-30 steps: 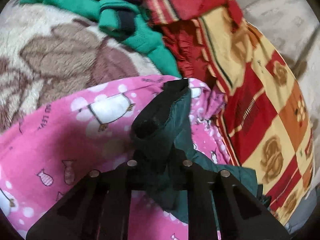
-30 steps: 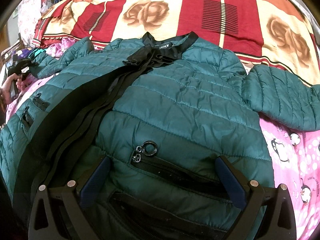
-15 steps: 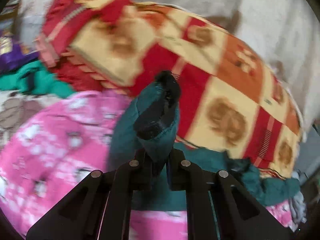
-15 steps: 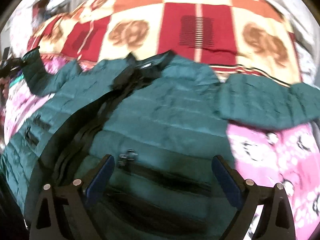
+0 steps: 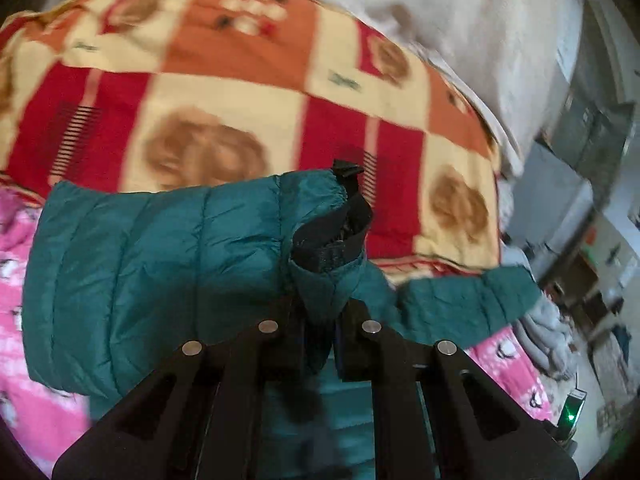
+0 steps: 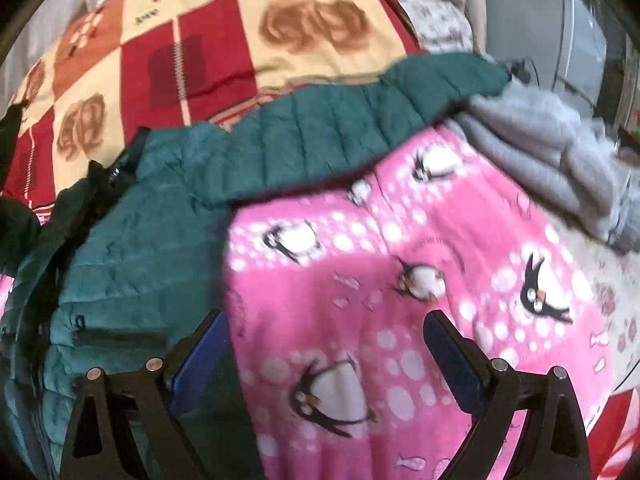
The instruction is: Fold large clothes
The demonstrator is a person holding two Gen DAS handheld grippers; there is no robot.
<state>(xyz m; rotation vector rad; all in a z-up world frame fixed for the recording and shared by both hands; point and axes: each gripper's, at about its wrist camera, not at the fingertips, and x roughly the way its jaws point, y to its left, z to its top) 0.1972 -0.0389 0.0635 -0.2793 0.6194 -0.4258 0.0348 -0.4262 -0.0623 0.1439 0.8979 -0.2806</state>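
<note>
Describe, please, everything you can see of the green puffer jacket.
The teal-green puffer jacket looks like thin, quilted, shiny nylon with stitched bands, a black zipper placket and a zipped pocket. It lies front up on the pink penguin blanket, its collar toward the red and cream rose blanket. One sleeve stretches out flat. The other sleeve is lifted, its black-lined cuff pinched in the shut left gripper. The open right gripper holds nothing.
</note>
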